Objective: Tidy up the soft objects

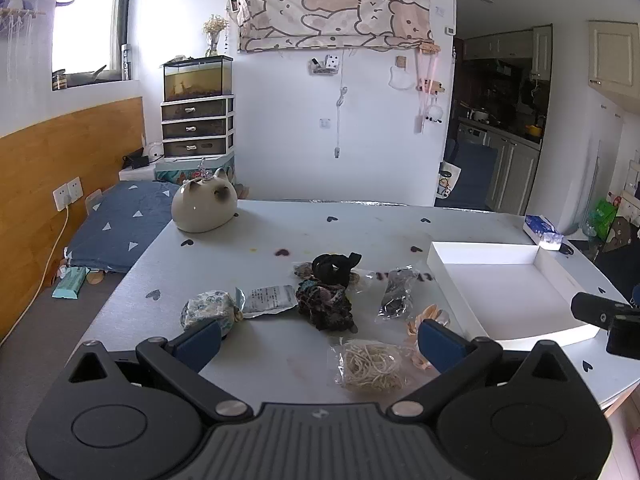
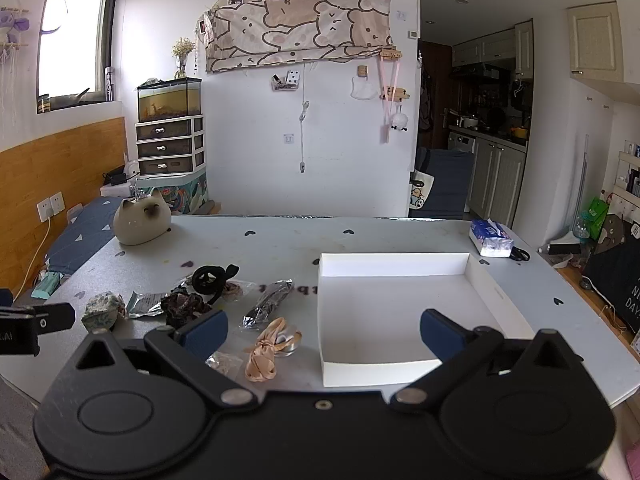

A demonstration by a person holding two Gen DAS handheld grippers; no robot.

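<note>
Several soft items lie on the table's left half: a black hair band (image 1: 333,266), a dark crochet scrunchie (image 1: 326,306), a floral scrunchie (image 1: 208,310), a foil packet (image 1: 268,300), a dark item in a clear bag (image 1: 396,292), a bag of beige bands (image 1: 370,366) and a peach ribbon (image 2: 266,350). A white open box (image 2: 400,312) stands empty to their right. My left gripper (image 1: 318,344) is open and empty above the near edge, over the beige bag. My right gripper (image 2: 324,334) is open and empty before the box's near-left corner.
A cream cat-shaped ornament (image 1: 204,206) sits at the table's far left corner. A tissue pack (image 2: 490,238) and black scissors (image 2: 520,254) lie at the far right. A bed with a blue cover (image 1: 120,224) is left of the table.
</note>
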